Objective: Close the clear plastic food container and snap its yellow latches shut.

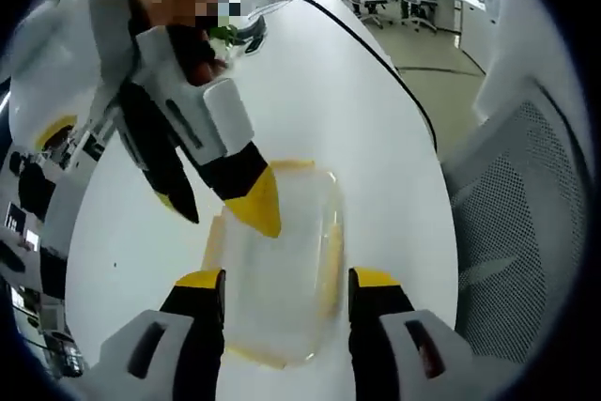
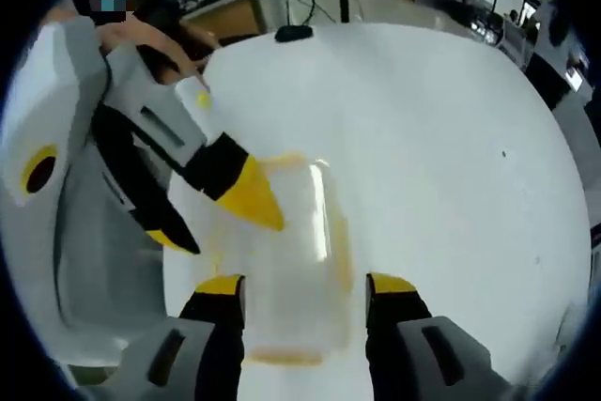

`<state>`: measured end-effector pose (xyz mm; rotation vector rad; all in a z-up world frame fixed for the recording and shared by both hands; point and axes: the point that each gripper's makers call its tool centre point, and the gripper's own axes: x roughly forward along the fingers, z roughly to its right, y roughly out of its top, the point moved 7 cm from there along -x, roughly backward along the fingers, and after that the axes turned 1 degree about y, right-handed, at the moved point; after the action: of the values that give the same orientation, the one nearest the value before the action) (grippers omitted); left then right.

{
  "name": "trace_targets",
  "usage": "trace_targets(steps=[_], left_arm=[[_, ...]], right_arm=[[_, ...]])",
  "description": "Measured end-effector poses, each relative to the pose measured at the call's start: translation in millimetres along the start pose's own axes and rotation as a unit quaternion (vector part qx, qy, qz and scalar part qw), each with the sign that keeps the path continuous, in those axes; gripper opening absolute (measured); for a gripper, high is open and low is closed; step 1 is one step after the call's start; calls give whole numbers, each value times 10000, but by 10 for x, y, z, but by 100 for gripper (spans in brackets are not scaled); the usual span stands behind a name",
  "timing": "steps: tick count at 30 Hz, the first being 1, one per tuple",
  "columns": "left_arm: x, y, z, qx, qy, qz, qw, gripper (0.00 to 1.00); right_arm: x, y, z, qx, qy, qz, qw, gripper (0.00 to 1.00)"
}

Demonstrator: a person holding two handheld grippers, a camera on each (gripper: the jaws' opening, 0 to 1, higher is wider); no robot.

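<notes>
Here the clear container (image 1: 280, 279) sits on a white table (image 1: 310, 91), lid on, yellow latches (image 1: 331, 255) along its sides. The left gripper (image 1: 286, 281) straddles its near end, jaws spread. The right gripper (image 2: 305, 288) does likewise from the opposite end, jaws apart. Each crowds the other's view, one yellow tip over the lid. A mesh chair (image 1: 531, 223) stands at the table edge; a cable (image 1: 376, 49) crosses the bare far tabletop.

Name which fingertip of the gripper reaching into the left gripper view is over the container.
The broad yellow fingertip, over the clear container; the other one lies beside it, over the table.
</notes>
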<state>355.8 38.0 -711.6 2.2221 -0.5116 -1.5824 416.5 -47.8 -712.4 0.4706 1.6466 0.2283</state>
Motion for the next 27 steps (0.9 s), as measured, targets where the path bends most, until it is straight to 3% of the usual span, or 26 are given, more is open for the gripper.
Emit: trace_targets(steps=[27], left_arm=[[-25, -177, -147, -88, -122, -219, 9996, 64]], right_arm=[[-76, -263, -156, 78, -128, -135, 9998, 55]])
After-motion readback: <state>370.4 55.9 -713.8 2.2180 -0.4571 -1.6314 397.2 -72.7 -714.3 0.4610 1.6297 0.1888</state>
